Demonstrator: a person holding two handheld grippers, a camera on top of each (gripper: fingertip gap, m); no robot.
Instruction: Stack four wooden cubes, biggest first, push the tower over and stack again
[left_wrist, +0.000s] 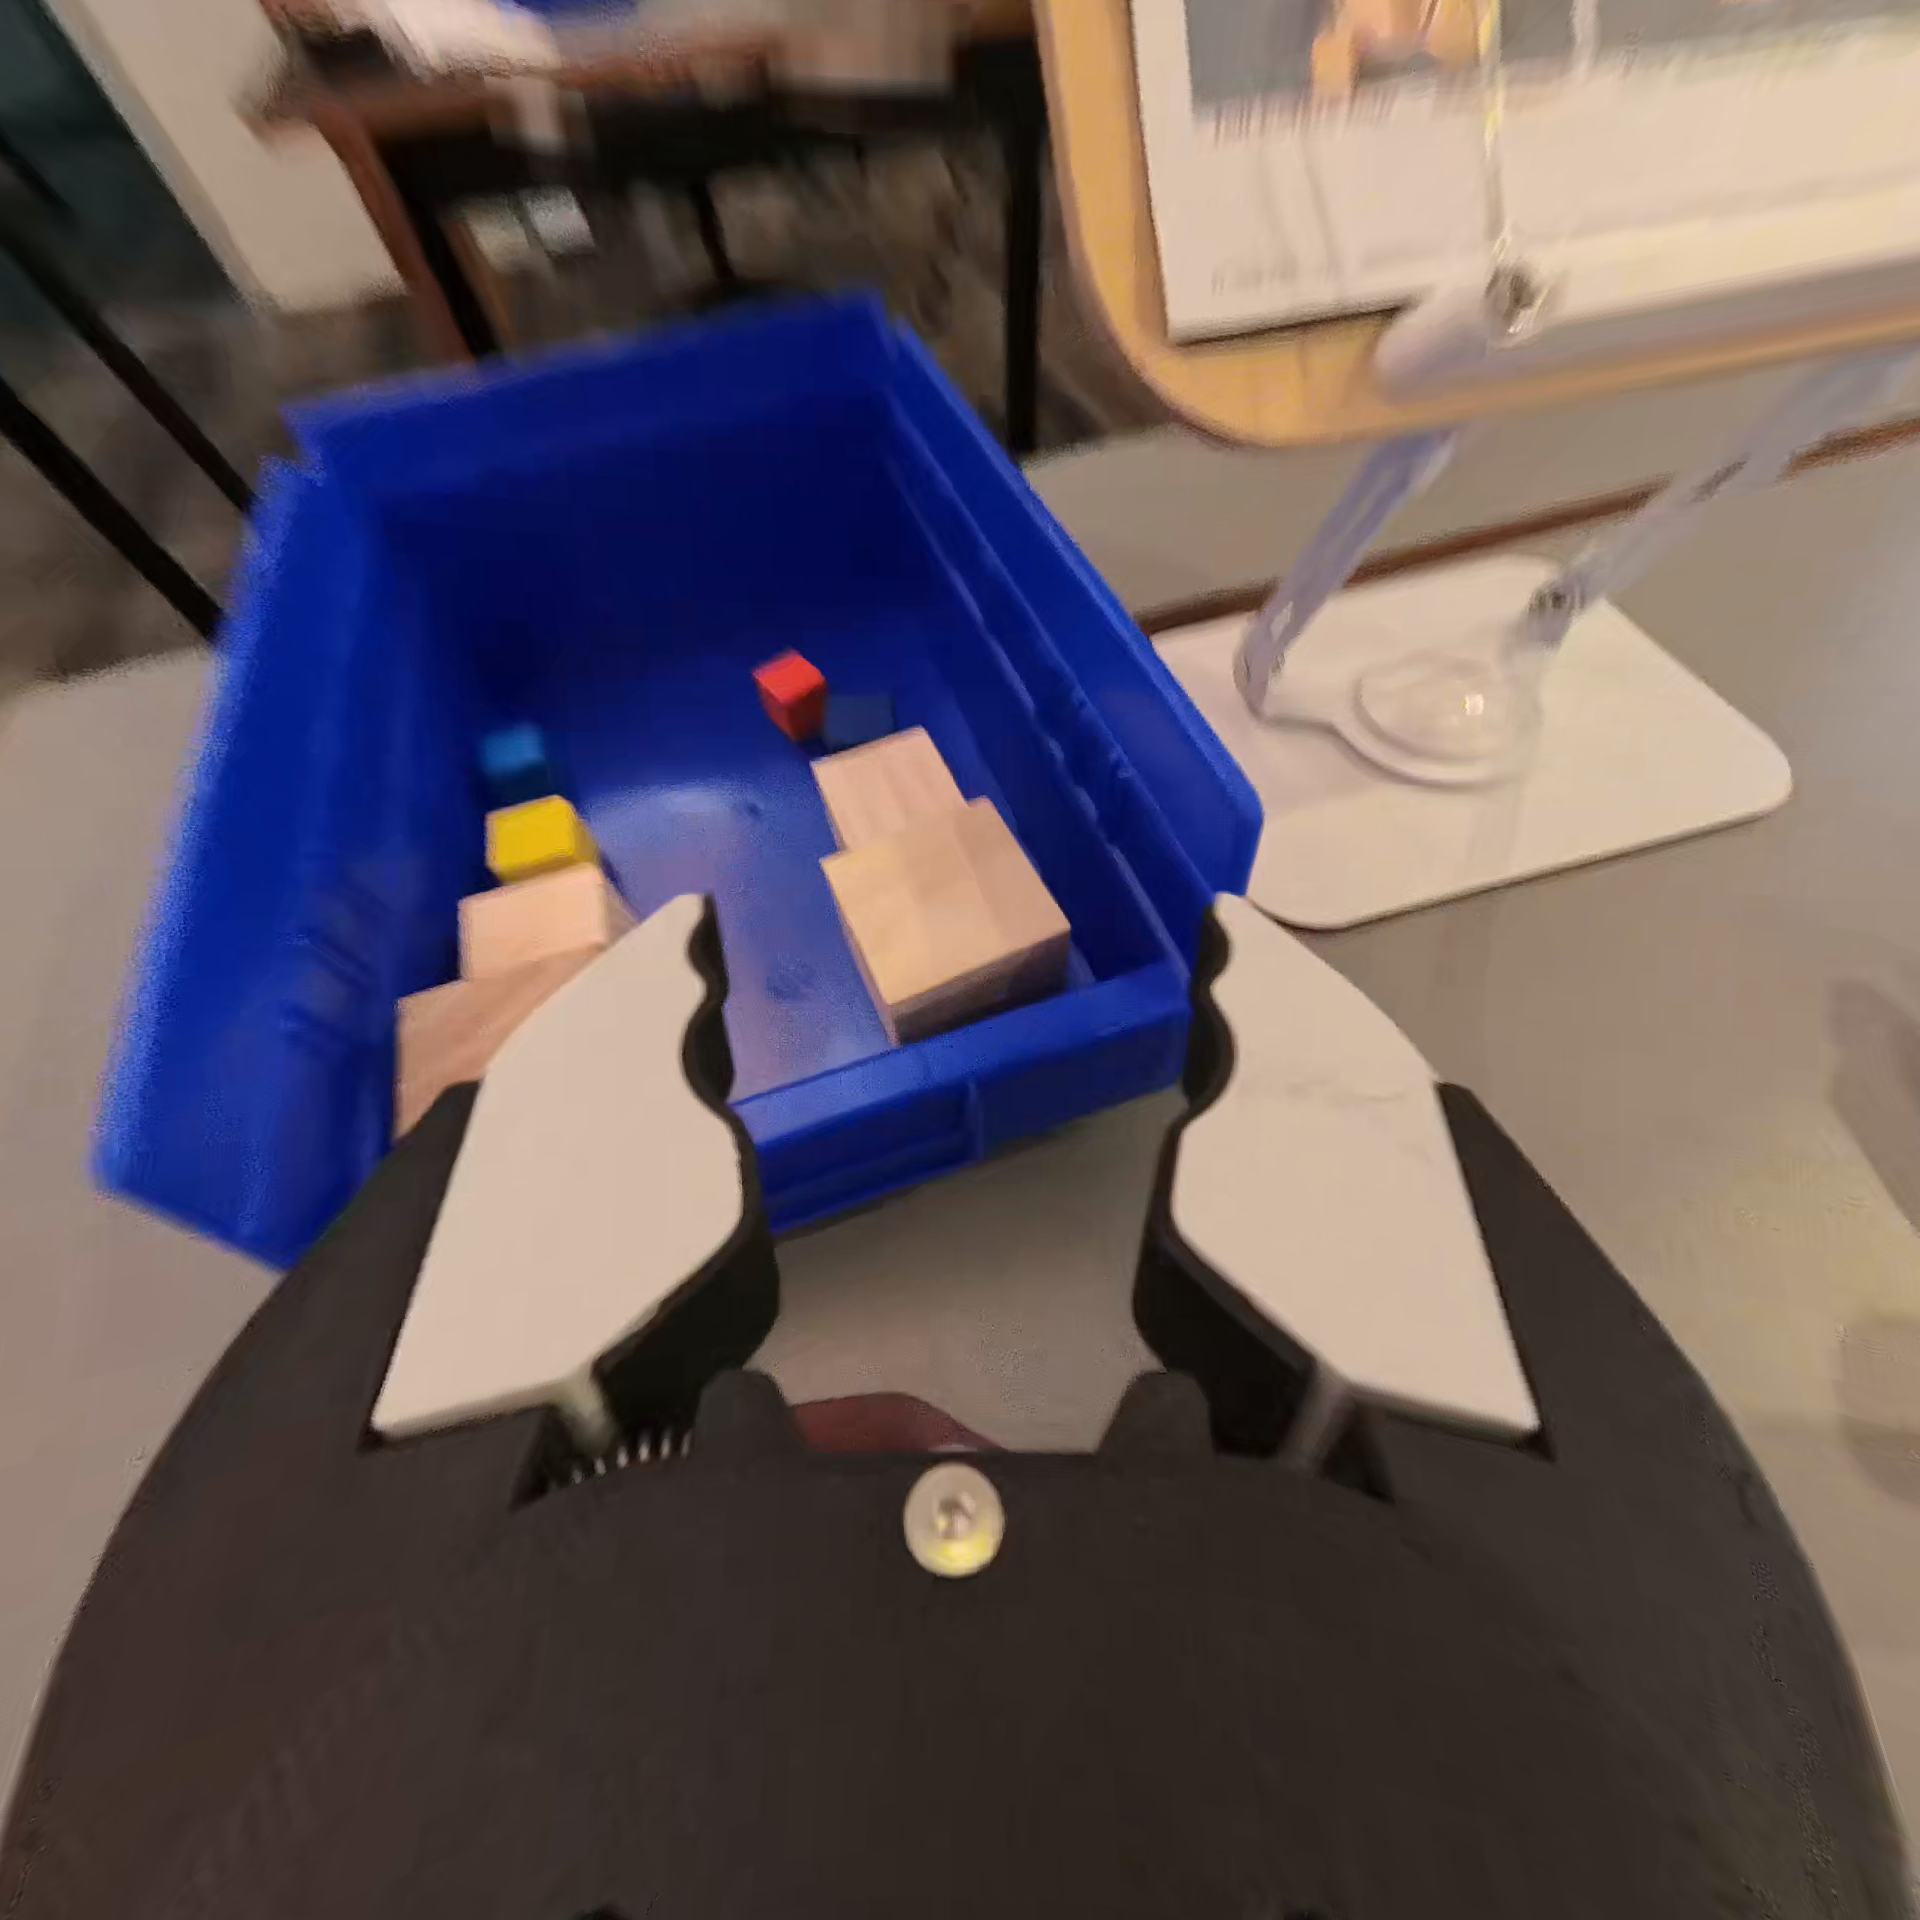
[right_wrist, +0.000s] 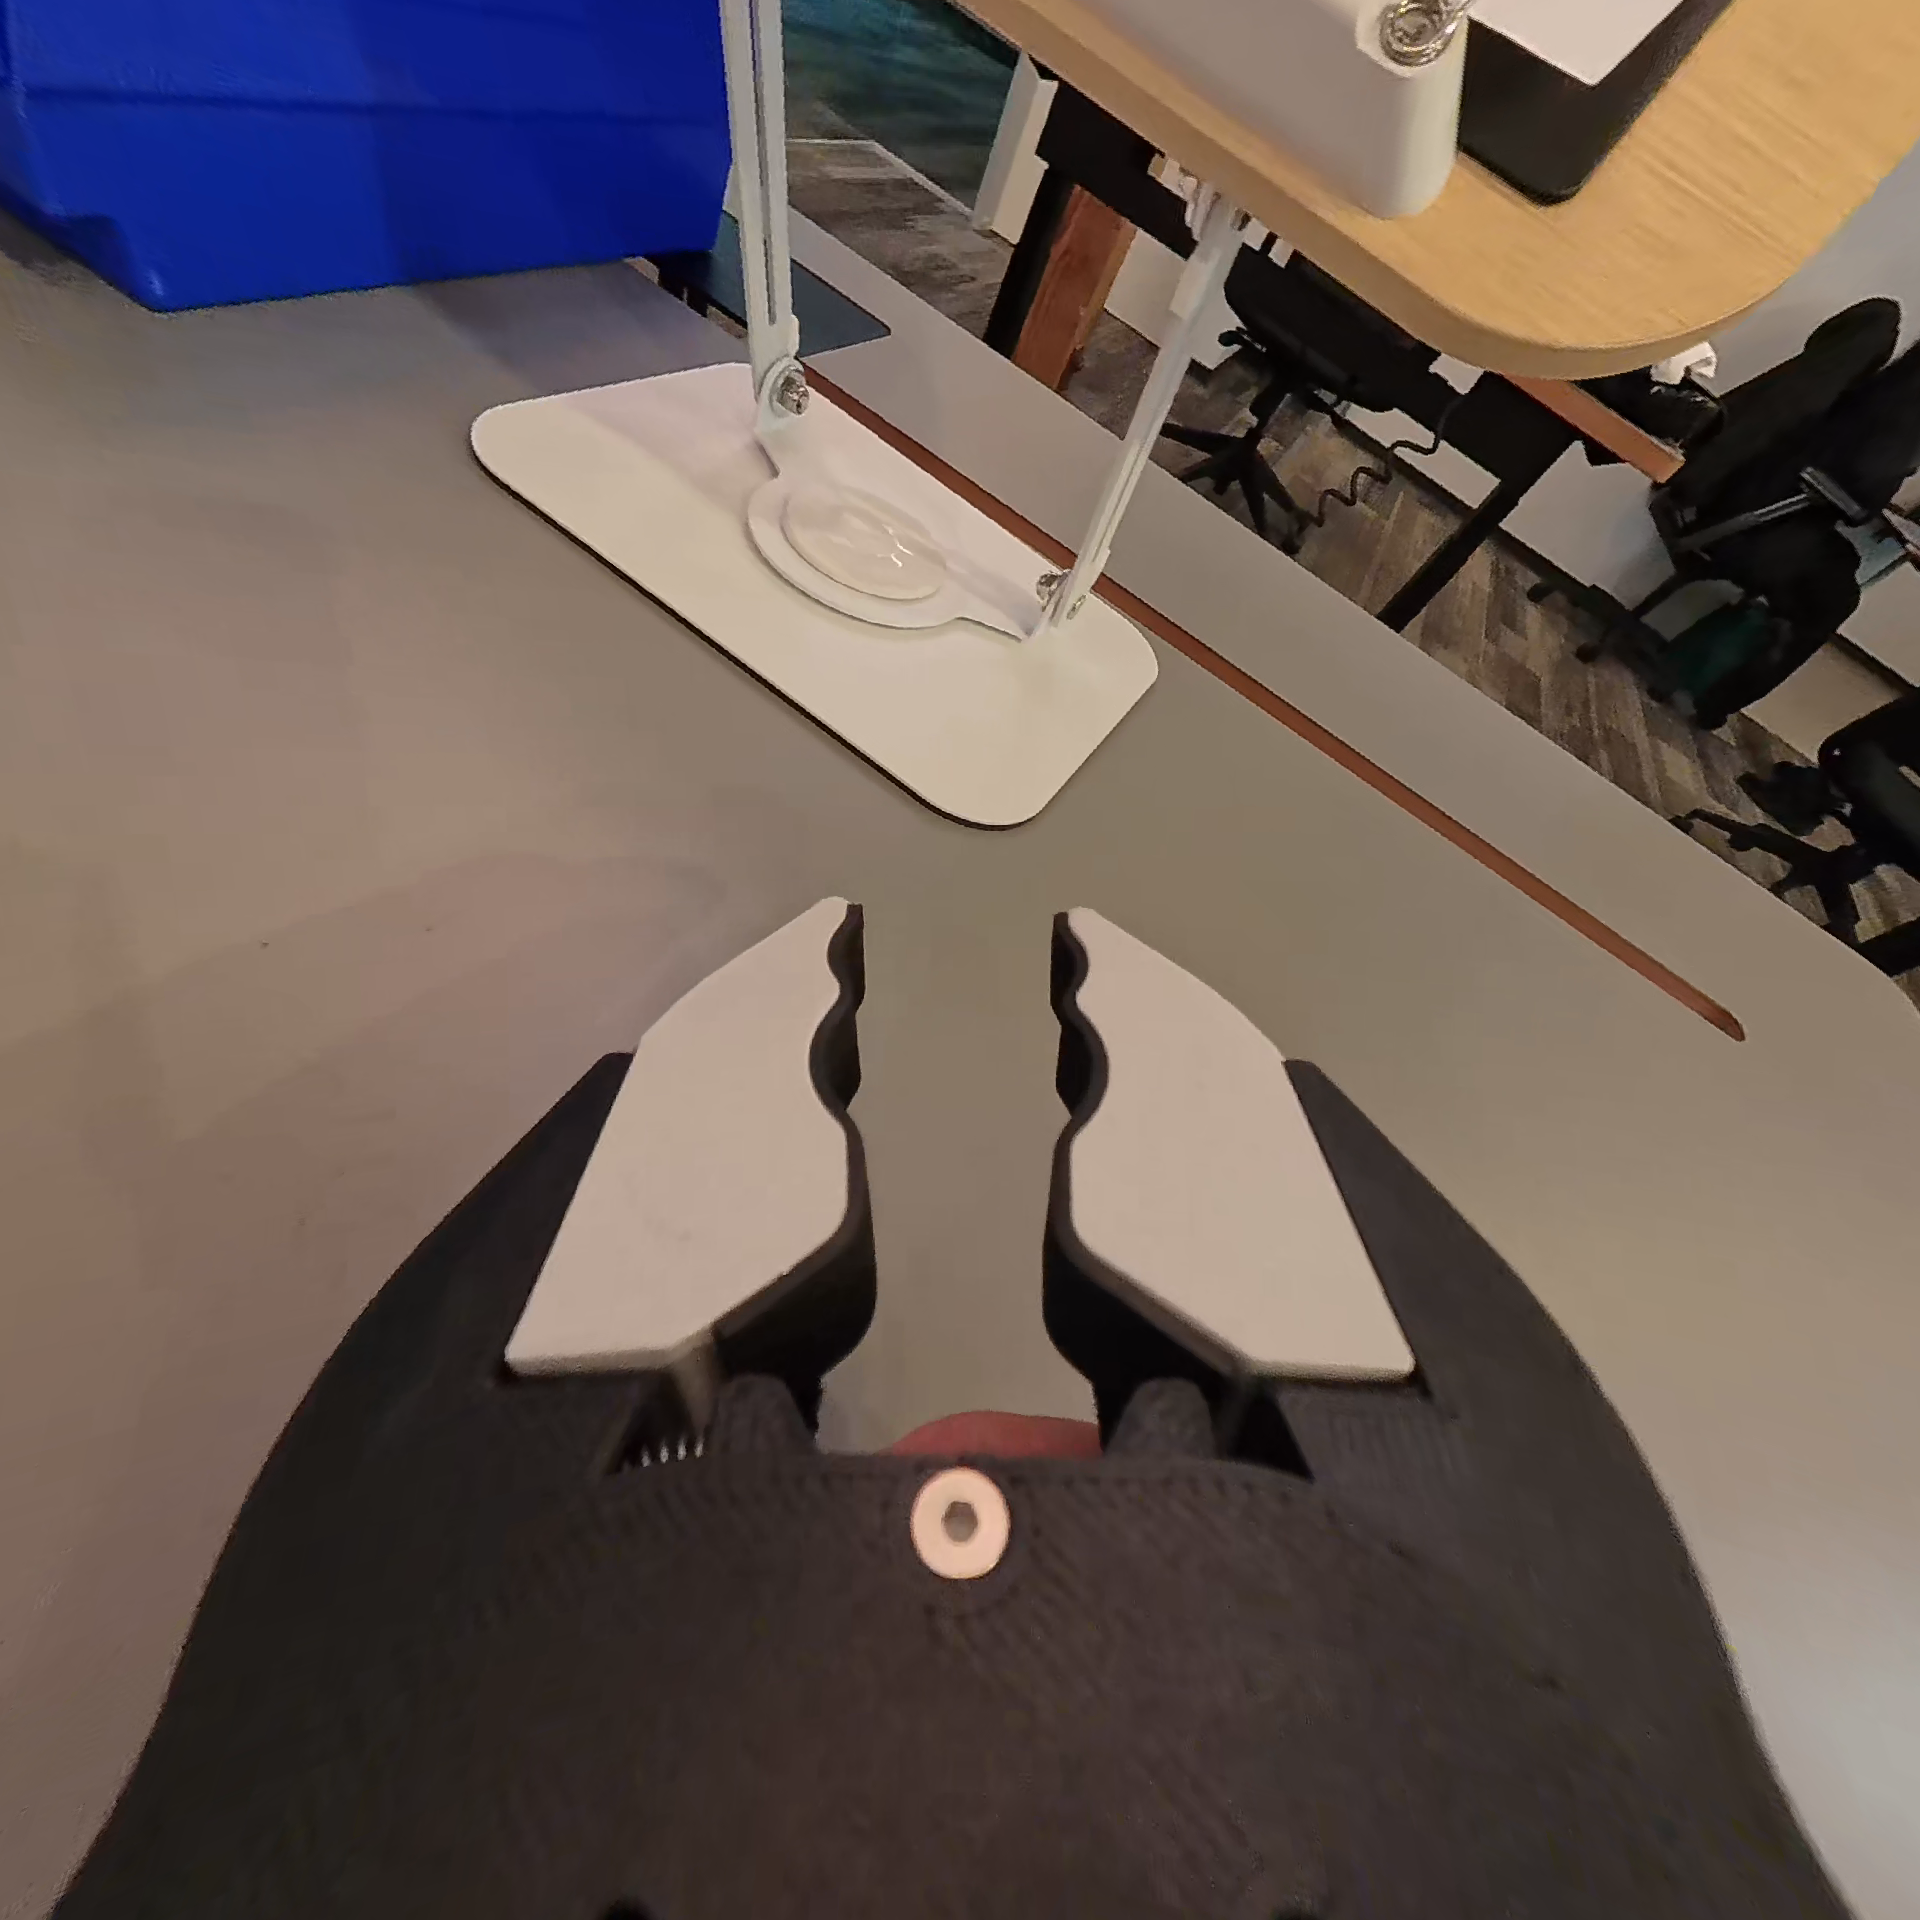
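A blue plastic bin (left_wrist: 312, 831) stands on the grey table; the left wrist view is blurred. Inside it lie several plain wooden cubes: a large one (left_wrist: 945, 925) at the near right, one (left_wrist: 894, 784) behind it, and two at the near left (left_wrist: 530, 920), partly hidden by my finger. Small red (left_wrist: 790, 691), yellow (left_wrist: 535, 836) and blue (left_wrist: 514, 758) cubes lie there too. My left gripper (left_wrist: 956, 920) is open and empty, just before the bin's near wall. My right gripper (right_wrist: 956, 920) is open and empty above bare table; the bin's corner (right_wrist: 364, 135) shows at its top left.
A white stand with a flat base (right_wrist: 831, 592) and two thin legs sits on the table right of the bin. A light wooden tabletop (right_wrist: 1558, 260) overhangs behind it. The table edge (right_wrist: 1558, 831) runs along the right, with office chairs (right_wrist: 1766, 499) beyond.
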